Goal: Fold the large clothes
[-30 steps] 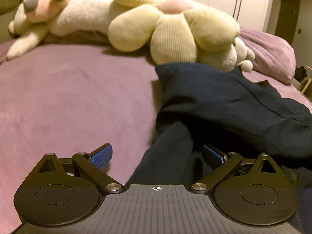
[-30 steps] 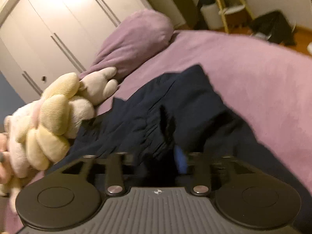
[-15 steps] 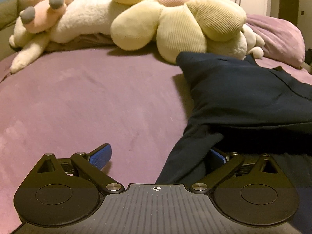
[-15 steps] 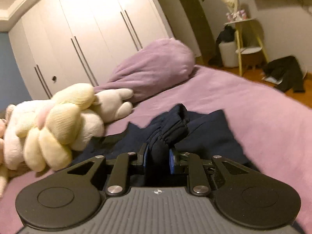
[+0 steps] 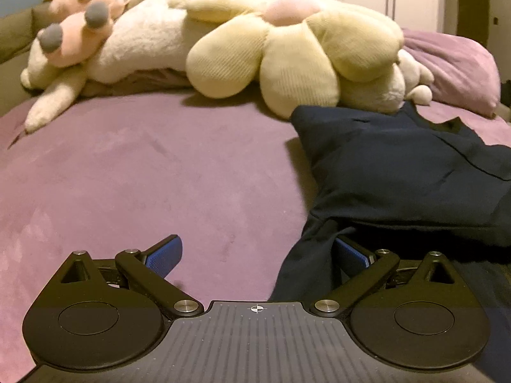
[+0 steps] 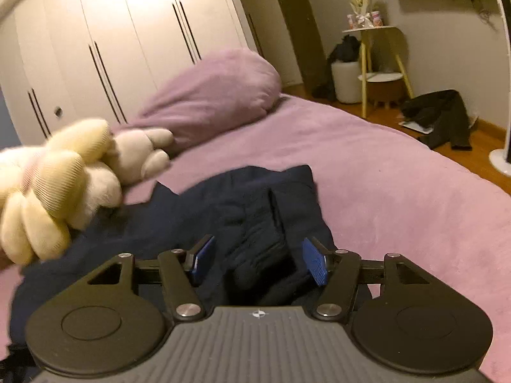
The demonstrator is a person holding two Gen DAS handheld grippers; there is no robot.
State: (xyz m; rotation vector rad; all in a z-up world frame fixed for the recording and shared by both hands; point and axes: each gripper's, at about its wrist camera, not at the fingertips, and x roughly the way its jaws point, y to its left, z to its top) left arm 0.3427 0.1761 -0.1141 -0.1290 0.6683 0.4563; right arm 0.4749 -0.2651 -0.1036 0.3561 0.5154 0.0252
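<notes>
My left gripper's right pad (image 5: pixel 349 257) is partly hidden behind navy garment (image 5: pixel 399 172); plush flower (image 6: pixel 48 191) blurred, cropped at frame edge.

A dark navy, unpatterned cloth garment (image 5: pixel 415 172) is seen against a plain mauve plush bedspread (image 5: pixel 143 175); a matching mauve pillow (image 6: pixel 210 95) is shown in the same shade; a flower-shaped corduroy plush (image 5: pixel 303 54) is rendered in pale yellow ribbed petals around a soft pink centre; a cream-white furry plush animal (image 5: pixel 143 41) is marked by pink paws with grey pads; blue textured pads (image 6: pixel 314 265) are set on matte black gripper fingers; the wardrobe doors (image 6: pixel 111 32) are finished in off-white with thin dark vertical handles; a yellow-legged white side table (image 6: pixel 380 54) is backed by a beige wall; the floor is shown in orange-brown wood.
</notes>
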